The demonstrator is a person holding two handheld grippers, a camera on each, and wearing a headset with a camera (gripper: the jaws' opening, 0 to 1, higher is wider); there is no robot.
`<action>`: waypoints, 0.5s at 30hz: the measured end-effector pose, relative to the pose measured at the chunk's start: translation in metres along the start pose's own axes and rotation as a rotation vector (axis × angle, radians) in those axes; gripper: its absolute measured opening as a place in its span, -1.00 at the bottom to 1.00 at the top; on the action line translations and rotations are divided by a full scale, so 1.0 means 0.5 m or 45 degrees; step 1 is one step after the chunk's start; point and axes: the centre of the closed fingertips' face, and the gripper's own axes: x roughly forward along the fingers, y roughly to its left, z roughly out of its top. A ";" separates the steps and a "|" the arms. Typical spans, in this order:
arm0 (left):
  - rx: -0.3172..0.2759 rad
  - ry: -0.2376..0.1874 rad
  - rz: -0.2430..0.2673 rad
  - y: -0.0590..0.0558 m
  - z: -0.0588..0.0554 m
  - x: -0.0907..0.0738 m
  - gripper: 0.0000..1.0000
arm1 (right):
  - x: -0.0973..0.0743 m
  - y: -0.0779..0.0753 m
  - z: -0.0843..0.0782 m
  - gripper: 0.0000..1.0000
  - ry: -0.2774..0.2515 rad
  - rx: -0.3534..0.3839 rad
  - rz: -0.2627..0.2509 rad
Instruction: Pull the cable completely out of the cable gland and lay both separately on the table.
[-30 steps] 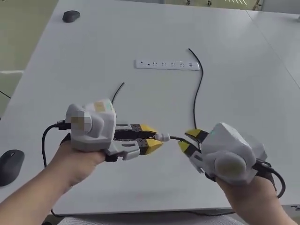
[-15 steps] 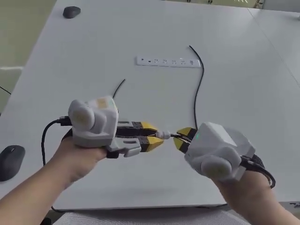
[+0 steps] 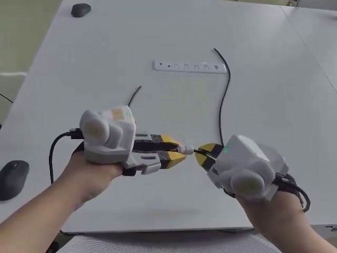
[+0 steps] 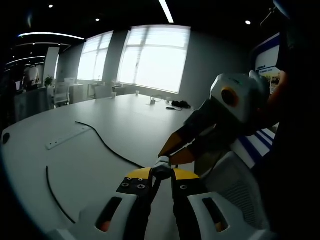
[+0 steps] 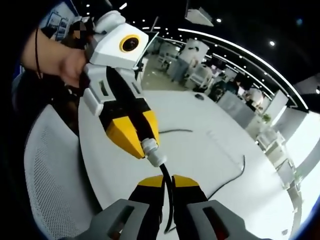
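Observation:
A small white cable gland [image 3: 185,150] is held above the table's front part, pinched in the yellow tips of my left gripper [image 3: 179,152], which is shut on it. A thin black cable [image 3: 225,100] leaves the gland, passes between the jaws of my right gripper [image 3: 204,156], which is shut on it close to the gland, and trails back across the table. In the left gripper view the gland [image 4: 161,166] sits at the jaw tips with the right gripper [image 4: 220,120] facing it. In the right gripper view the cable [image 5: 166,177] runs up to the gland [image 5: 152,150].
A white power strip [image 3: 189,67] lies at the back of the white table [image 3: 105,52]. A short loose black wire [image 3: 134,96] lies left of centre. One dark mouse [image 3: 80,9] is far back left, another [image 3: 11,179] at the near left edge.
My right gripper has moved a little leftward along the cable towards the gland, and its jaws look closer together. The left gripper holds the gland as before.

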 end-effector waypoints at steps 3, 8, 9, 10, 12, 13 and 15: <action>0.001 0.003 0.001 0.000 -0.001 0.001 -0.70 | 0.001 -0.001 -0.004 -1.00 0.003 0.016 0.000; 0.001 0.004 0.000 -0.001 -0.001 0.002 -0.70 | 0.000 -0.009 -0.021 -1.00 0.016 0.075 -0.009; 0.001 0.003 0.000 -0.001 0.000 0.002 -0.70 | 0.000 -0.011 -0.028 -1.00 0.019 0.096 -0.009; -0.001 0.004 0.001 -0.001 0.000 0.002 -0.70 | 0.001 -0.011 -0.031 -1.00 0.018 0.119 -0.007; -0.015 0.005 -0.002 -0.003 0.000 0.003 -0.71 | 0.004 -0.012 -0.043 -1.00 0.010 0.198 -0.001; -0.016 -0.003 -0.005 -0.006 0.003 0.004 -0.71 | 0.004 -0.014 -0.048 -1.00 0.010 0.199 -0.003; -0.007 0.004 -0.006 -0.010 0.002 0.006 -0.71 | 0.006 -0.012 -0.055 -1.00 0.012 0.208 -0.005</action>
